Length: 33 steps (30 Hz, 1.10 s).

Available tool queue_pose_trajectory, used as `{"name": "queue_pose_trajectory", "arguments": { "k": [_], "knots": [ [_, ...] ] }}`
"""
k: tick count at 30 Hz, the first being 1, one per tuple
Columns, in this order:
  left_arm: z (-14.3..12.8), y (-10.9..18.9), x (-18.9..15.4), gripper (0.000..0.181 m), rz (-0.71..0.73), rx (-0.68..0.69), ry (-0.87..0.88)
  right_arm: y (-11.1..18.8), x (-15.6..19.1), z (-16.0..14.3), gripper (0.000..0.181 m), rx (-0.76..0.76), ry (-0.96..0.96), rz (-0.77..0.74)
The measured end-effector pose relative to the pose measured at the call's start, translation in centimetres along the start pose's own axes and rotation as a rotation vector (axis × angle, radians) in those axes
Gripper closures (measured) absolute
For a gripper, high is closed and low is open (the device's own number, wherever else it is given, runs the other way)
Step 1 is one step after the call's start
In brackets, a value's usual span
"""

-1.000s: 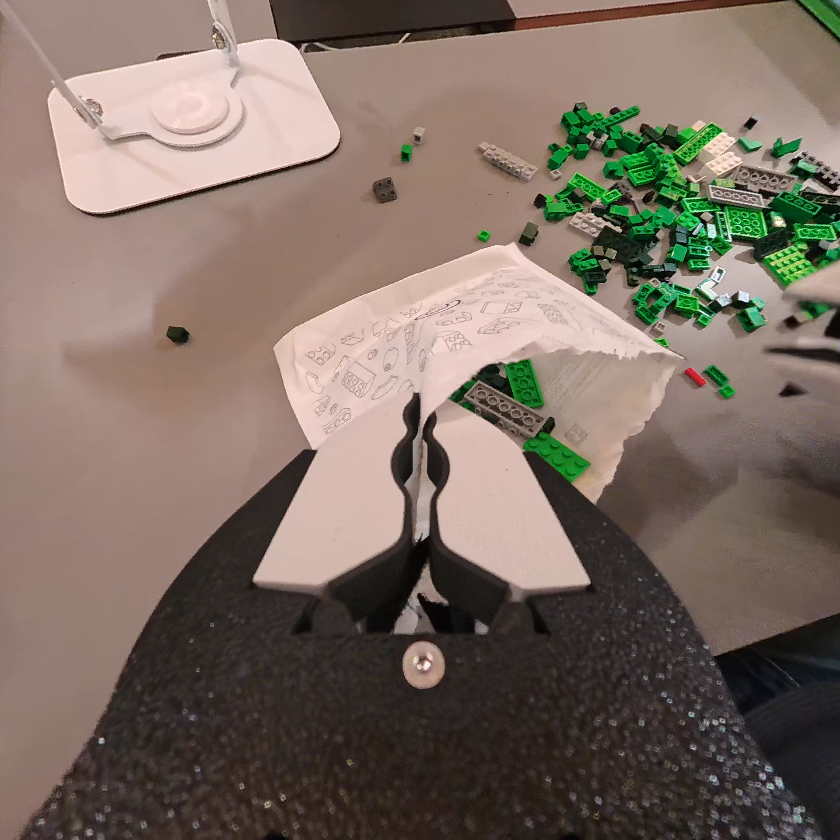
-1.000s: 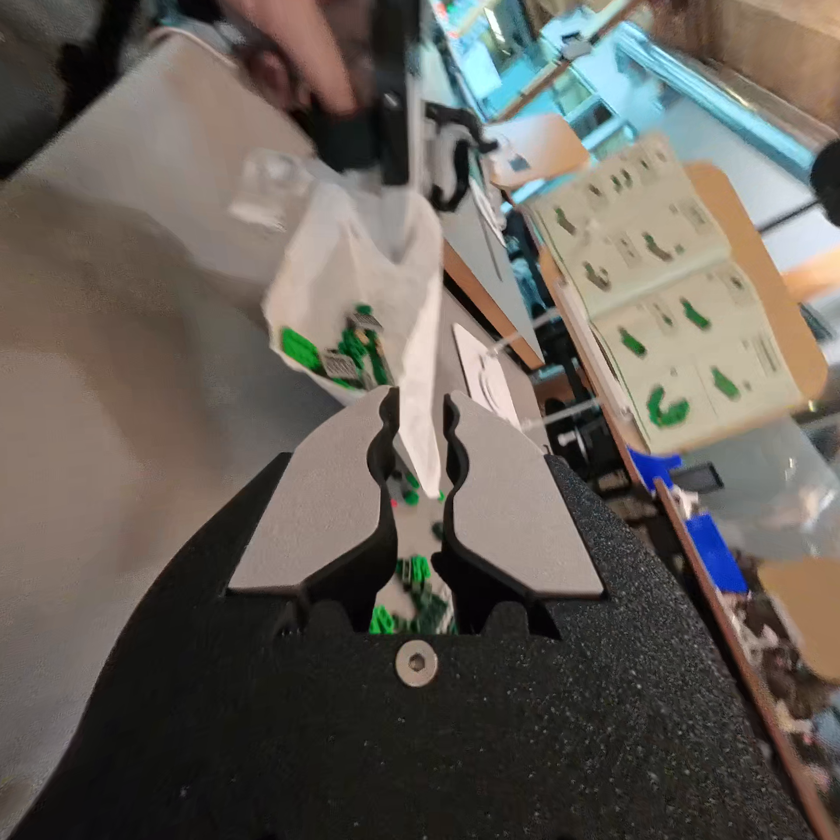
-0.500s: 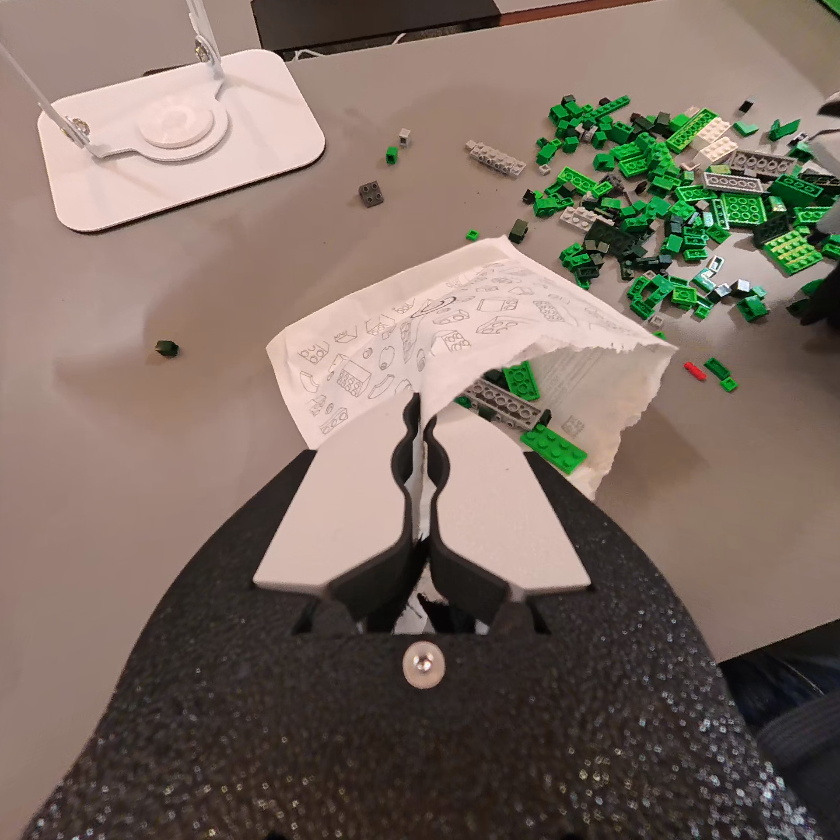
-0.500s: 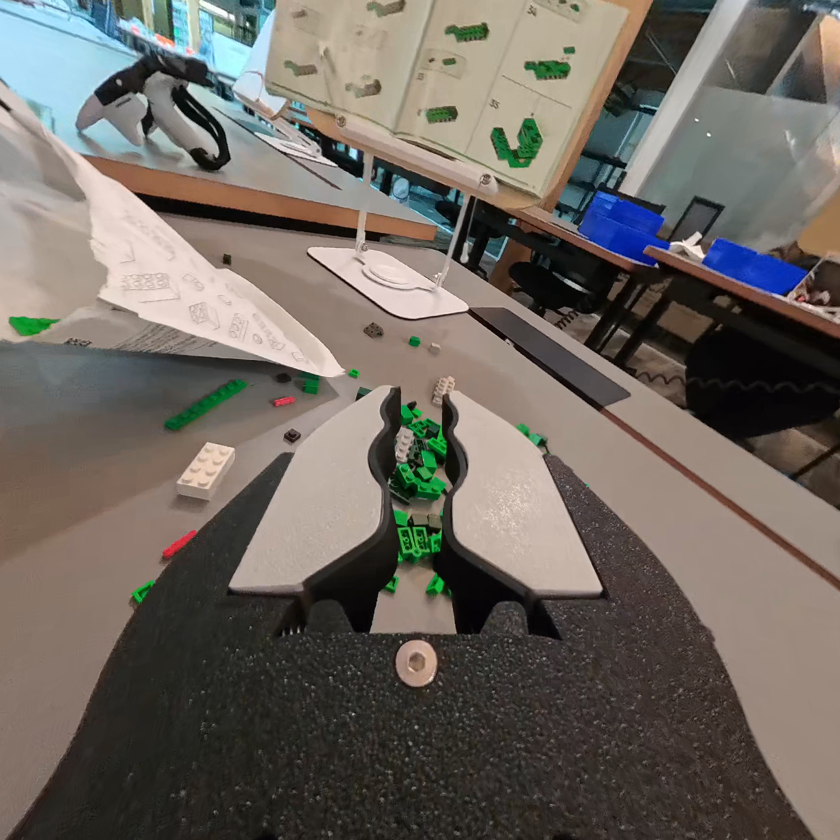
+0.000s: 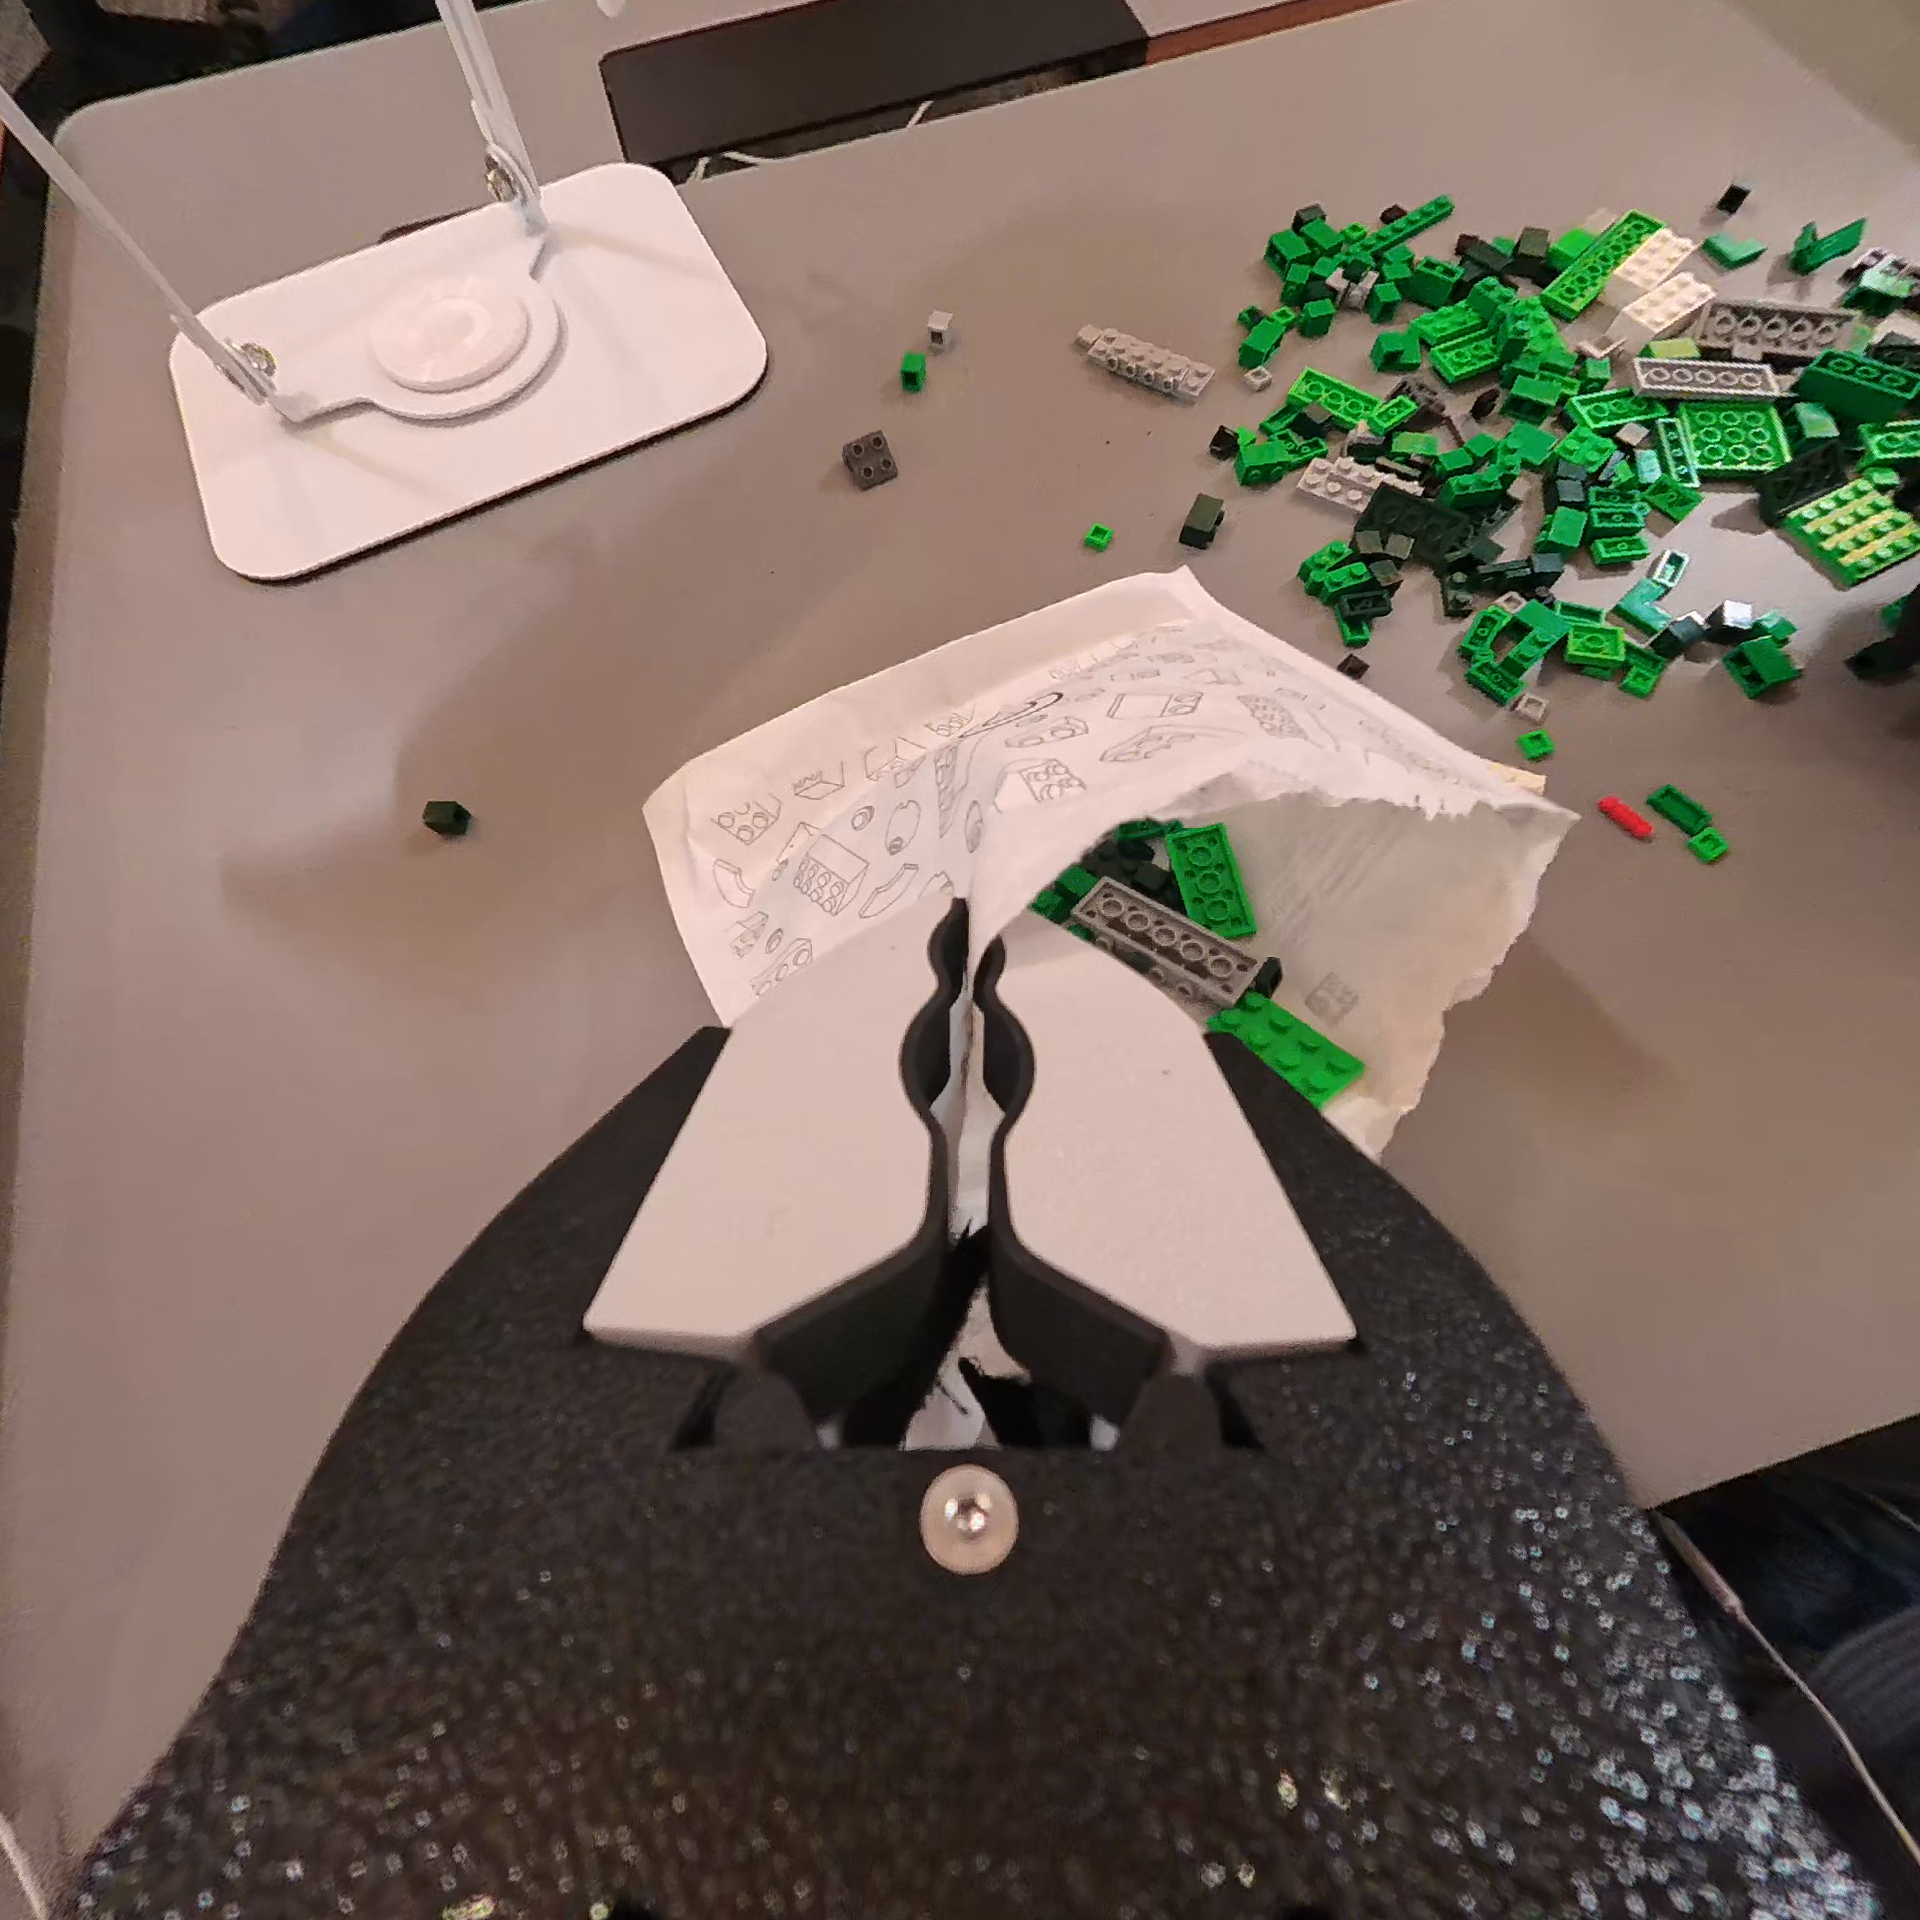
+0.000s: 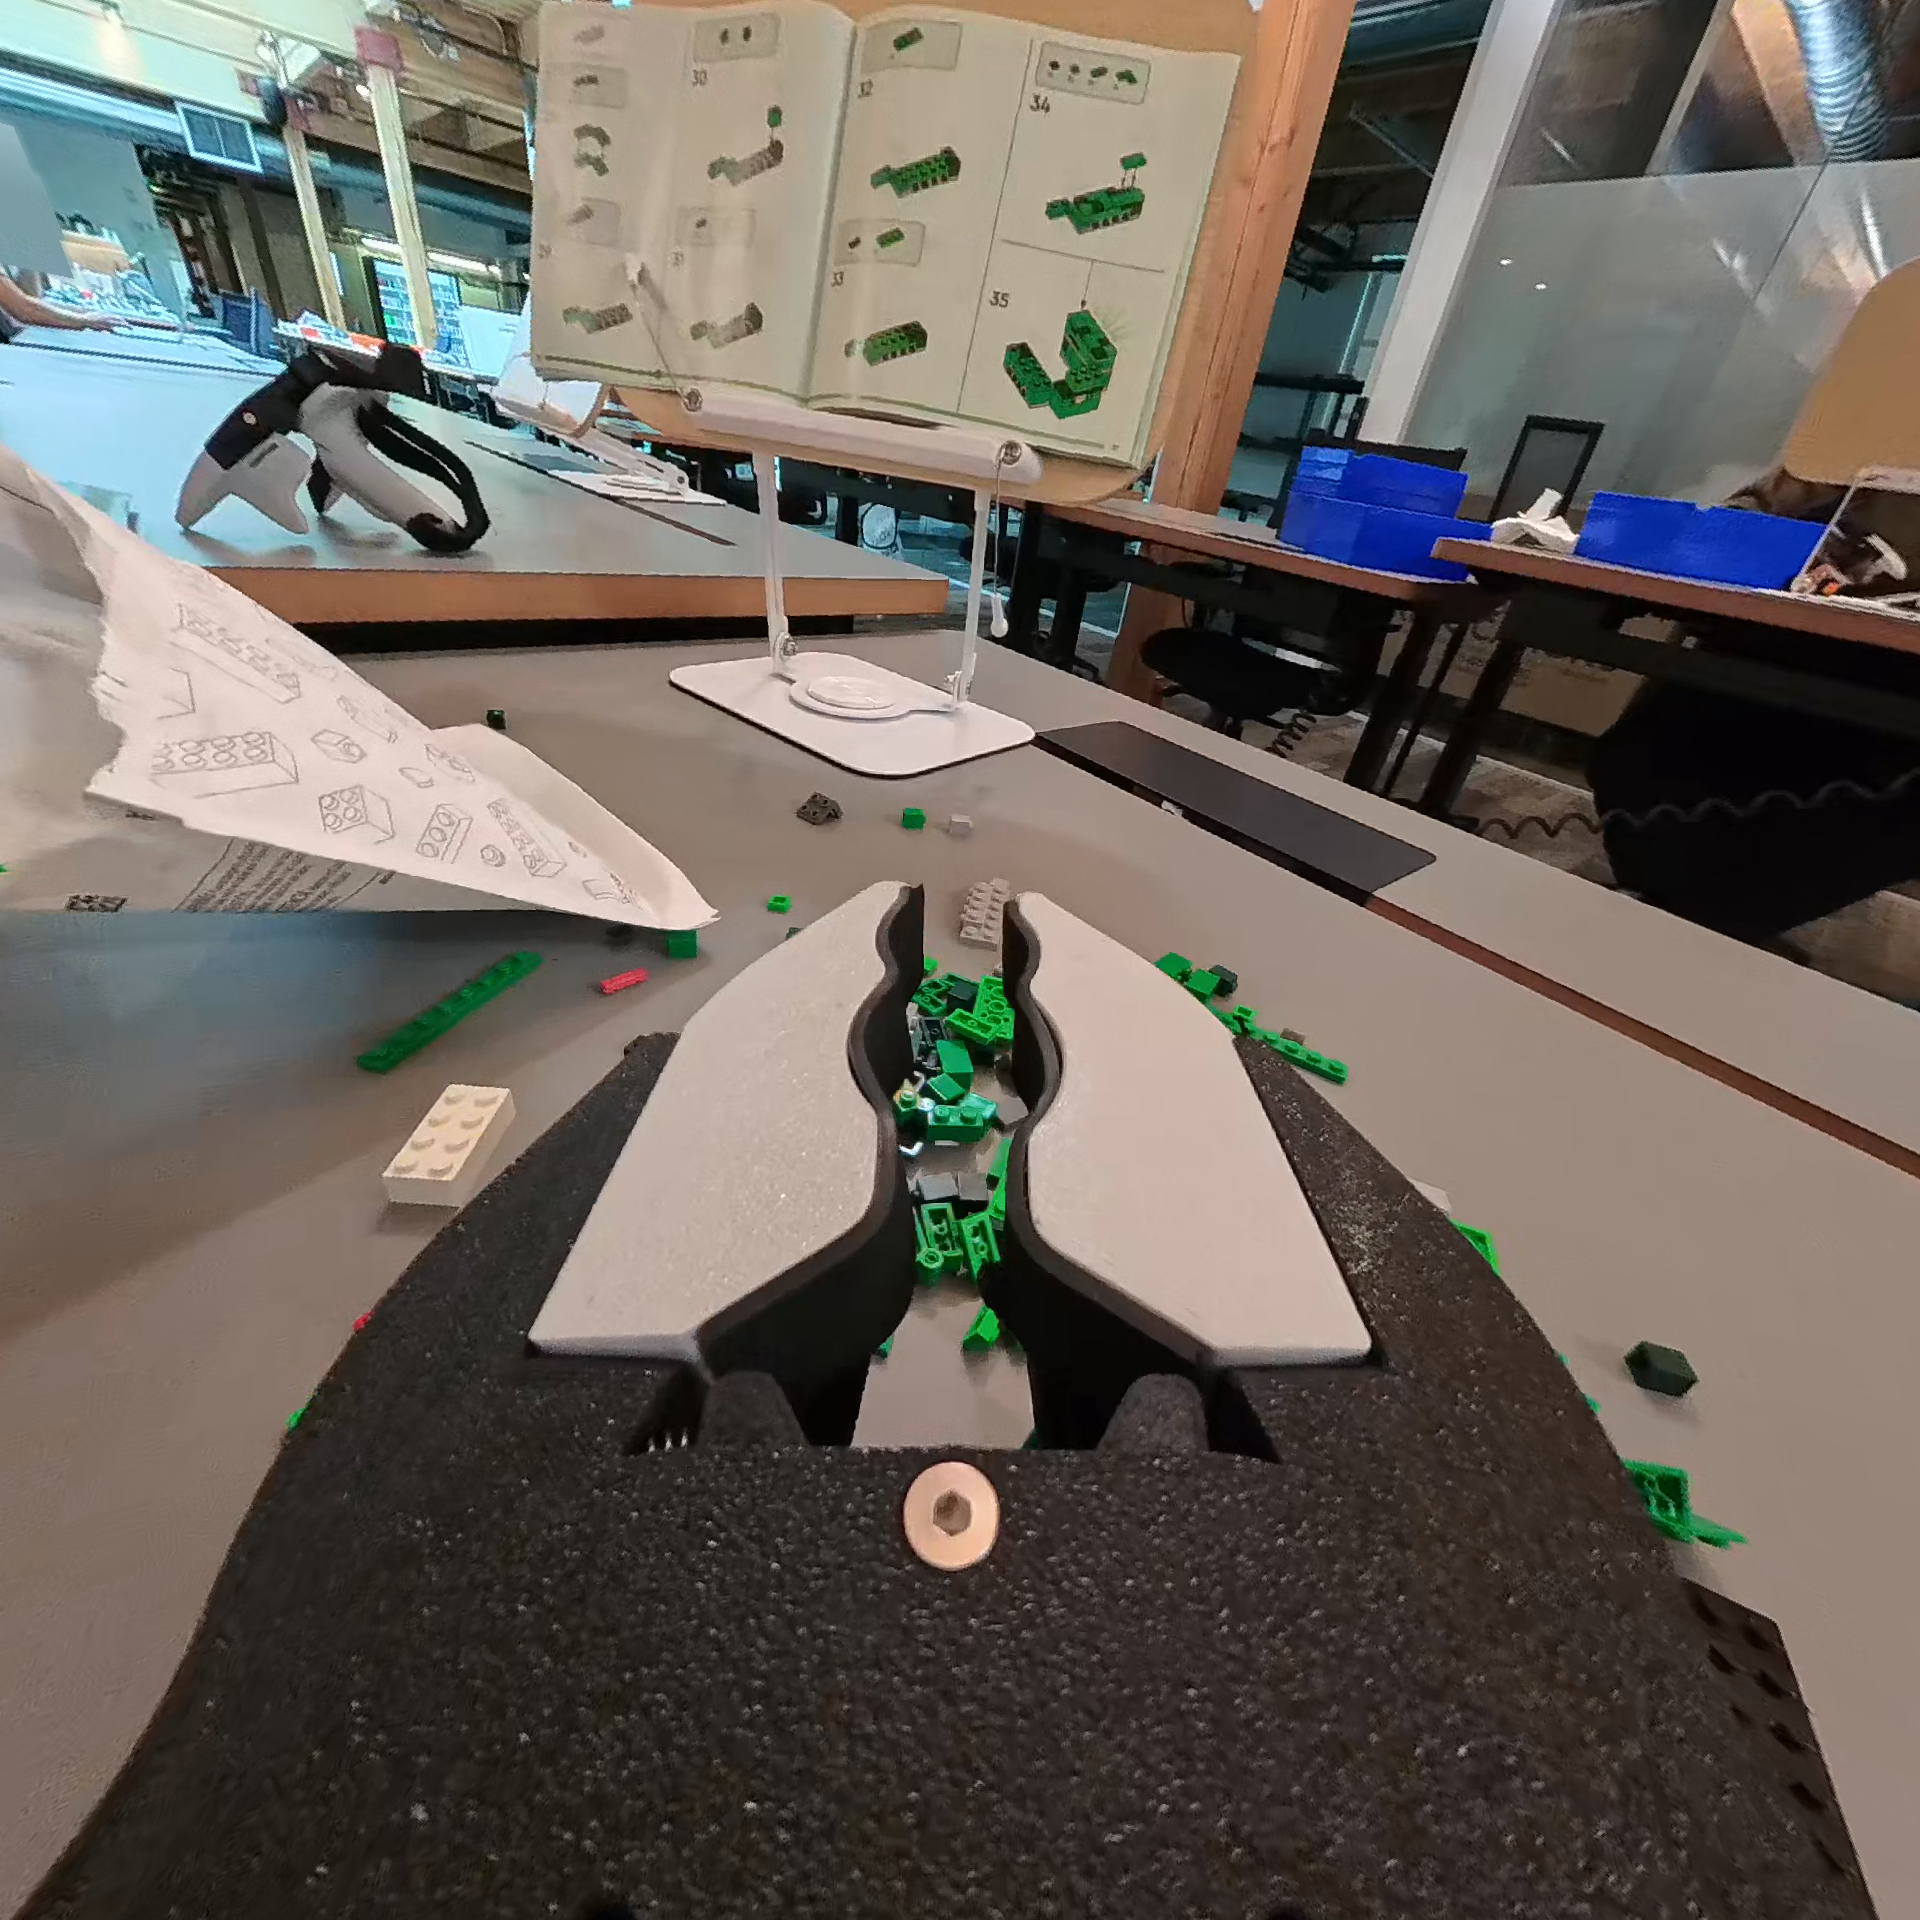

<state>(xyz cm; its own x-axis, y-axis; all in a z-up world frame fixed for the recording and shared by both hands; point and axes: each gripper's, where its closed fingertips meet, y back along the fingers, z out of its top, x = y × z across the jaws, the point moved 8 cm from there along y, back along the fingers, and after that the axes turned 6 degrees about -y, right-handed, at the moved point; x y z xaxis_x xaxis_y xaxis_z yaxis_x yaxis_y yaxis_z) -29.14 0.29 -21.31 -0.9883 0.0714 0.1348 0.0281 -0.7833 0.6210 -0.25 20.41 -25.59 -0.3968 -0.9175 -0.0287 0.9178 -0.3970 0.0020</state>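
My left gripper (image 5: 968, 925) is shut on the edge of a white paper bag (image 5: 1039, 748) printed with brick outlines. The bag's torn mouth gapes to the right, with several green and grey bricks (image 5: 1205, 894) inside. A pile of mostly green loose bricks (image 5: 1558, 416) lies on the grey table at the upper right. My right gripper (image 6: 961, 899) is slightly open and empty, low over that pile (image 6: 951, 1081), with bricks showing between its fingers. The bag (image 6: 312, 790) hangs to its left, clear of it.
A white book stand (image 6: 862, 707) holds an open instruction booklet (image 6: 883, 208); its base also shows in the left wrist view (image 5: 468, 364). A white brick (image 6: 449, 1143), a long green plate (image 6: 449, 1010) and stray small bricks (image 5: 871, 460) lie about. The table's near edge (image 5: 1662, 1475) is close. One gripper's finger ends stand about 30 centimetres off the other's.
A second ago my right gripper had the bag's edge between its fingers; it has let go and swung down over the brick pile. My left gripper still holds the bag, hardly moved.
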Motion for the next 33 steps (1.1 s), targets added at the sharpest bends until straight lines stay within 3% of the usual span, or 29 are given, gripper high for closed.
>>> {"name": "queue_pose_trajectory", "arguments": {
  "k": [14, 30, 33],
  "knots": [
    [-0.08, -0.09, 0.15, 0.181, -0.004, -0.002, -0.004, 0.16, -0.29, 0.13, 0.17, -0.037, -0.094, 0.016],
    [-0.24, 0.04, 0.39, 0.181, -0.015, 0.004, 0.001, -0.26, 0.27, -0.12, 0.171, 0.02, -0.026, 0.021],
    [-0.36, 0.35, 0.98, 0.181, -0.003, 0.003, 0.016, -0.24, 0.18, -0.07, 0.163, 0.031, -0.057, 0.02]
  ]
}}
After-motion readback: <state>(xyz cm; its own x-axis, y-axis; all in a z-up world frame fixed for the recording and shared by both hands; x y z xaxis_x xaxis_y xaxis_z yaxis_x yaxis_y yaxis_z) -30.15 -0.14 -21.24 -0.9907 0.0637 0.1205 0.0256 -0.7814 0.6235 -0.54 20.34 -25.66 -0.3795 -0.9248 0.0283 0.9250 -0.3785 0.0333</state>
